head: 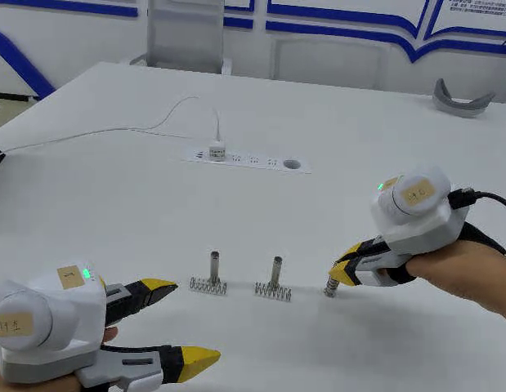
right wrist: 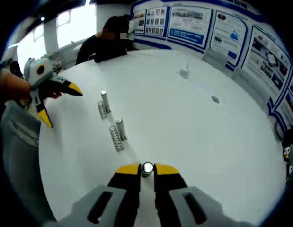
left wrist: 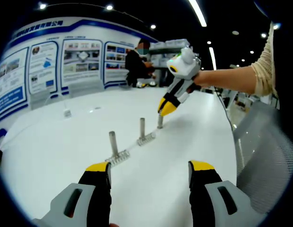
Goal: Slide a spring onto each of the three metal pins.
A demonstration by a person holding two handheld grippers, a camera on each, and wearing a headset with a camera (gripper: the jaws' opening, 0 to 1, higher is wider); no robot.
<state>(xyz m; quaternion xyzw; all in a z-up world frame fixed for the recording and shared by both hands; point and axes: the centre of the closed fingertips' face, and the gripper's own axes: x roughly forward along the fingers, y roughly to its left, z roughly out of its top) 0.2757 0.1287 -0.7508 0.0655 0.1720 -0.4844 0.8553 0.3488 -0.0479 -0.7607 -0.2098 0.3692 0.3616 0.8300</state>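
Observation:
Three upright metal pins stand in a row on the white table (head: 114, 204). The left pin (head: 214, 265) and the middle pin (head: 275, 270) are bare, and a loose spring lies flat at the foot of each, the left spring (head: 208, 286) and the middle spring (head: 273, 291). At the right pin (head: 331, 286) a spring is coiled around the shaft. My right gripper (head: 342, 273) is shut there, and the pin's round top (right wrist: 147, 168) shows between its yellow tips. My left gripper (head: 187, 321) hangs open near the front edge, left of the pins, with nothing between its fingers (left wrist: 96, 171).
A white power strip (head: 248, 158) with a plug (head: 217, 150) and cable lies mid-table behind the pins. A grey curved object (head: 463, 101) rests at the far right, and a chair (head: 185, 33) stands beyond the table. A person (right wrist: 108, 35) sits at the far side.

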